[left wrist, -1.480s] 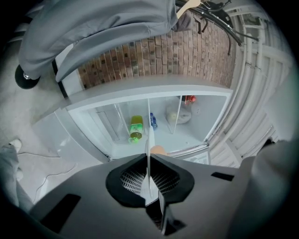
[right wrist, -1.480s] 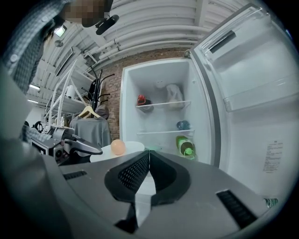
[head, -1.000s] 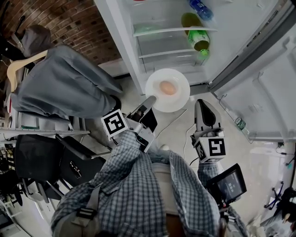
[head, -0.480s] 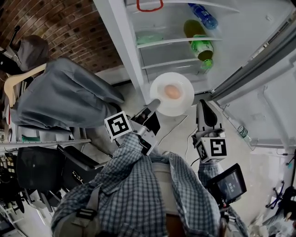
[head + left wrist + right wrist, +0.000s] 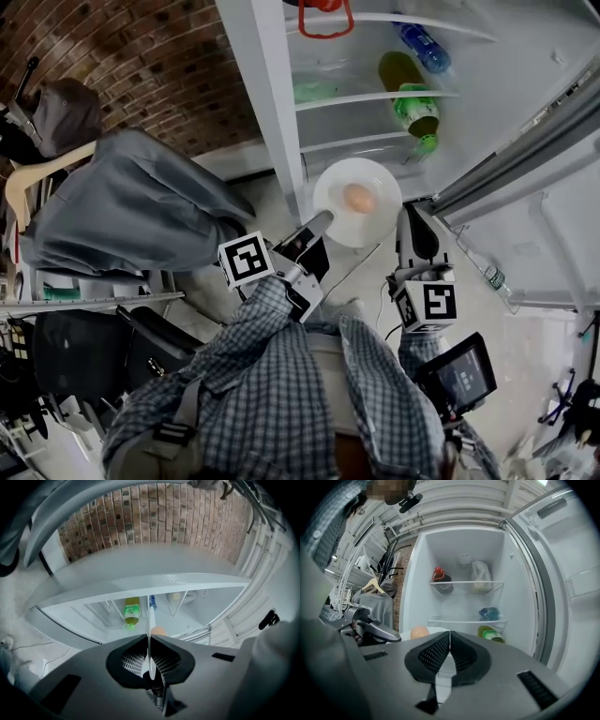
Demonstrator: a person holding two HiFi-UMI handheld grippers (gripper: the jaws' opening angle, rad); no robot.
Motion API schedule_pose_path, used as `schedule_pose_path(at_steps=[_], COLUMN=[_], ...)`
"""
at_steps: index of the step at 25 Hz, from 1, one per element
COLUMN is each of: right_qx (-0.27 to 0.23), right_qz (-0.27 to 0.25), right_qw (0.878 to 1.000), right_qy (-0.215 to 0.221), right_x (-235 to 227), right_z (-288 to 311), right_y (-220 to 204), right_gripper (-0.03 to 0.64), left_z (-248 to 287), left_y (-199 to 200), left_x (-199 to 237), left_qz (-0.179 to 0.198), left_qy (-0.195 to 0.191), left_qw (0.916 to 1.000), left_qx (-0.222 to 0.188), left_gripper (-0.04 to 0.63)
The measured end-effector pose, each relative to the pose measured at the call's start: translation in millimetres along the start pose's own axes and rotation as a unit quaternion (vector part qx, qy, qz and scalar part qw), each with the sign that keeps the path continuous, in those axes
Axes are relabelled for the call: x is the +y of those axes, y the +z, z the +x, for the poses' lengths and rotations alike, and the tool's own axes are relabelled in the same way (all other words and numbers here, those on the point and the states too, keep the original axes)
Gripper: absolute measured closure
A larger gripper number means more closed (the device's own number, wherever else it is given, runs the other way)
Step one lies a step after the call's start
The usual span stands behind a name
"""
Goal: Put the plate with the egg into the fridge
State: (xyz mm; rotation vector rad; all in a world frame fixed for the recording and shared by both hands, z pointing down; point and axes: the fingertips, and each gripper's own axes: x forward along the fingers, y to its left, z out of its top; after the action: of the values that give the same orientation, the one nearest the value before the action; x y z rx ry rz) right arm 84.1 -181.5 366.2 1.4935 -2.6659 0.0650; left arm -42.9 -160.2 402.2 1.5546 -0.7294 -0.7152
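White plate [image 5: 379,172] bearing one egg [image 5: 359,198], clamped by left claw [image 5: 323,218] only.

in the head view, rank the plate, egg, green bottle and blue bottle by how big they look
1. plate, largest
2. green bottle, though it lies farther from the camera
3. blue bottle, also farther back
4. egg, smallest

Fridge [image 5: 375,84] interior bright, washed-out; brick wall [image 5: 141,66] side dim; gripper views heavily fisheyed (dark vignetted corners).
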Motion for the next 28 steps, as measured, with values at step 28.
schedule_pose_path(at_steps=[28], right_qx=[-0.031], right_qz=[-0.11], right_qw=[0.987], right_qy=[0.115], right_x=[-69.1], right_z=[50.9], right_y=[40.6], right_gripper=[0.609], left_z=[67.4], left_y=[-3.6], left_x=[-1.3], left_qz=[-0.009], left_qy=[0.011], left_qw=[0.9912], left_qx=[-0.132], left_gripper=[0.577])
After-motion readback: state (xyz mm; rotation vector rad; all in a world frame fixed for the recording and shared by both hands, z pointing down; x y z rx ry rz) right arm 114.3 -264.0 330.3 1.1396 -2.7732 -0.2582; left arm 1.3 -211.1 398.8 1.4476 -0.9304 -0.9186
